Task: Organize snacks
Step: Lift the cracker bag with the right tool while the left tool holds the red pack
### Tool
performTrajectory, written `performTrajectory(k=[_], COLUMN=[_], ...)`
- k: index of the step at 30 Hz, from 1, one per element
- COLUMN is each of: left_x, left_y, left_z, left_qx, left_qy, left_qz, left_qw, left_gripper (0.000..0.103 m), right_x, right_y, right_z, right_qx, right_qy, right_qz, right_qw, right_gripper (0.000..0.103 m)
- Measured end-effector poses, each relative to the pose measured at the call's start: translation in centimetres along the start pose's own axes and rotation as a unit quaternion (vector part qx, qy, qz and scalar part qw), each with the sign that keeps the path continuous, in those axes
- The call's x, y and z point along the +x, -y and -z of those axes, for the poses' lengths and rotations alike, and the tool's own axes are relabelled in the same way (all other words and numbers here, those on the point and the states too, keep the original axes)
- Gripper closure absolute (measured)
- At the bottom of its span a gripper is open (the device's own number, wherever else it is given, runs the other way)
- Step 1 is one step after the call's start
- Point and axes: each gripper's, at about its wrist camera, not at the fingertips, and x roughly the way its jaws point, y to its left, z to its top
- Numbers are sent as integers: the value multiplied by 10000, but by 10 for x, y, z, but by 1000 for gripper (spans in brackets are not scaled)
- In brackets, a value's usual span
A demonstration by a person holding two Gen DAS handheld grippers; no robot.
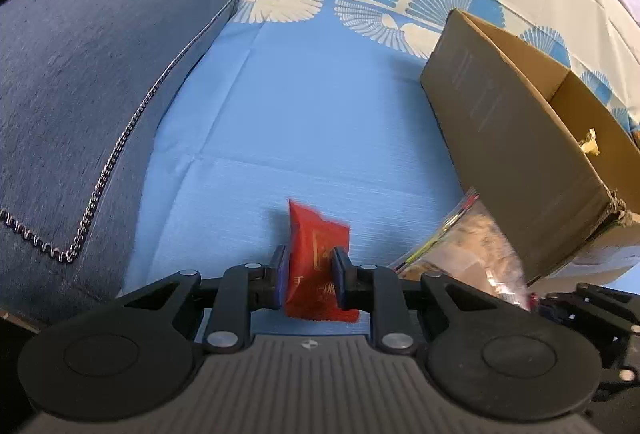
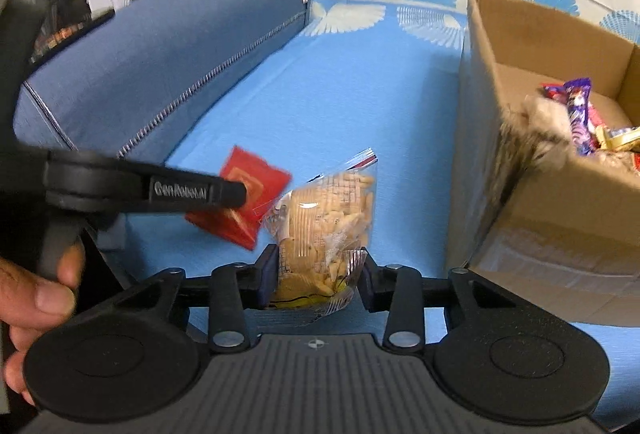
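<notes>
Tilting downward side by side — left gripper (image 1: pixel 308 274) pinches red packet (image 1: pixel 316 258), right gripper (image 2: pixel 316 274) clamps cracker bag (image 2: pixel 328 226).

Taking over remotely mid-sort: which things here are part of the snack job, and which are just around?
Job:
left gripper shut on red packet
right gripper shut on clear biscuit bag
cardboard box holding wrapped snacks

Just around:
blue cushion
blue patterned sheet

Blue fan-patterned sheet (image 1: pixel 312 106), cardboard box (image 2: pixel 560 202) and blue cushion (image 1: pixel 92 74) on it
</notes>
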Motion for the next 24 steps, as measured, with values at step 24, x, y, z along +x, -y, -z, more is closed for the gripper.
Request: performTrajectory(k=[24], left_x=[28], left_y=[34], left_z=[10], left_qx=[857], left_qy=[-257], left_qz=[-504], left_qw=[9947], left_gripper=[49], right_x=[14], right_y=[15], right_z=[20], right_qx=[199], right_qy=[-450], right_qz=[135], right_qw=[9987], right_gripper=[61])
